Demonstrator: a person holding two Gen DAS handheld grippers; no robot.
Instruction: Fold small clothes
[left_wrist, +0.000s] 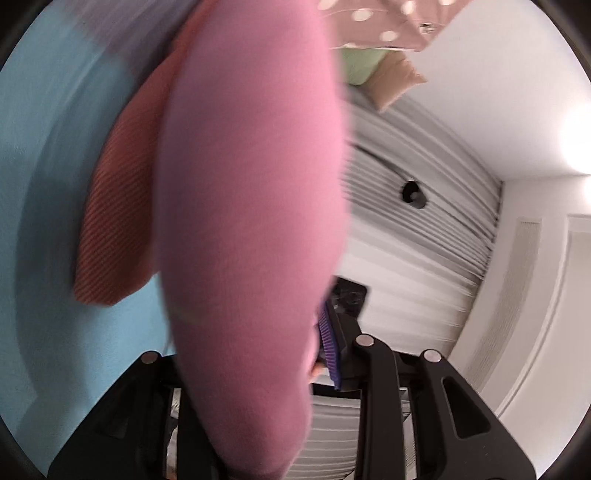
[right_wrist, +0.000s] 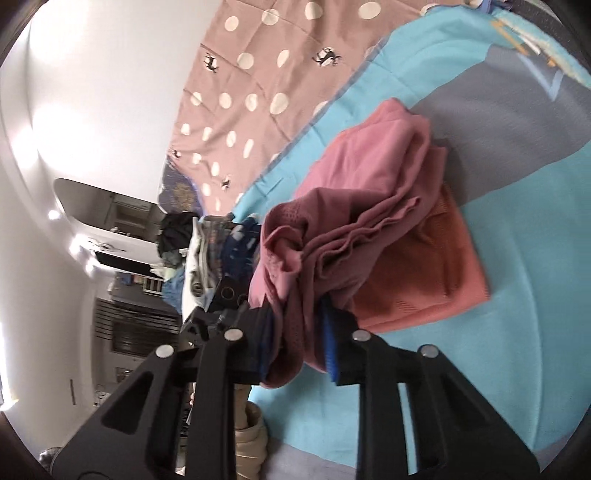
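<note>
A pink garment fills the middle of the left wrist view, blurred and very close. It runs down between the jaws of my left gripper, which is shut on it; only the purple-padded right finger shows. In the right wrist view the same mauve-pink garment lies bunched on the blue sheet, and my right gripper is shut on its near edge, blue pad against the cloth. Partly under the pink cloth sits an orange ribbed garment, which also shows in the left view.
A brown quilt with pale dots lies beyond the blue sheet. A heap of mixed clothes sits at the bed's far end. Striped grey curtains and white walls are behind the left gripper.
</note>
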